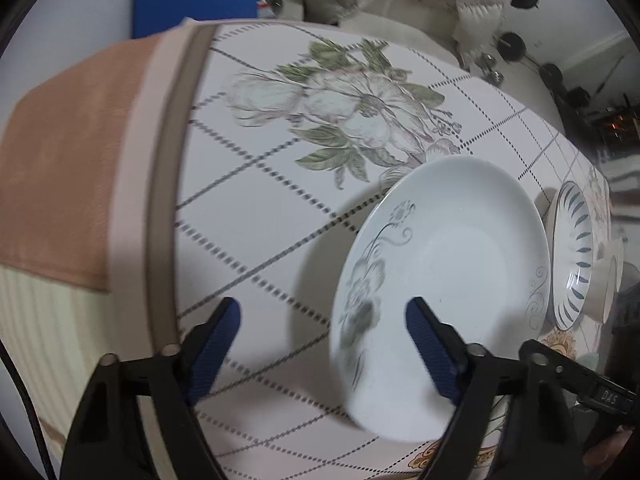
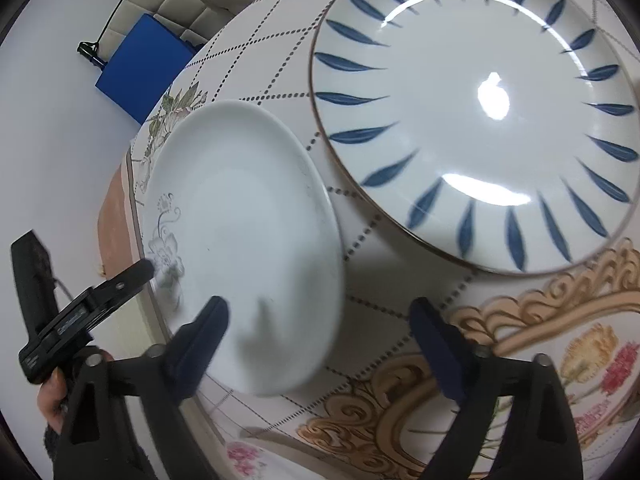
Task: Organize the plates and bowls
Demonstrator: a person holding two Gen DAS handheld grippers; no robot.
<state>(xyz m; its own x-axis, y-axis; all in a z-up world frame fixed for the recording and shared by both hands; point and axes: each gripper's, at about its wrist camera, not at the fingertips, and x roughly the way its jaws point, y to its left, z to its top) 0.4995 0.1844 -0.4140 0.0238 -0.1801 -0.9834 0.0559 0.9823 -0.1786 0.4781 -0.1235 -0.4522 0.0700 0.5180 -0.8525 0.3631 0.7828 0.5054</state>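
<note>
Two plates are lying on the tablecloth (image 1: pixel 256 184): white floral plate (image 1: pixel 440 288), blue-leaf plate (image 2: pixel 472 120) just beside it; possibly one bowl (image 1: pixel 612 276) beyond, blurred. Left gripper (image 1: pixel 324 344) and right gripper (image 2: pixel 320 340) are hanging apart, empty. Risk: a finger clipping the floral plate's rim, skidding it.

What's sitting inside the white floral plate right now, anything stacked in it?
Nothing lies in the white floral plate: its well shows bare, only a printed grey flower near one rim. It rests on the tablecloth, which it covers beneath. The blue-leaf plate sits beside it, also bare.
</note>
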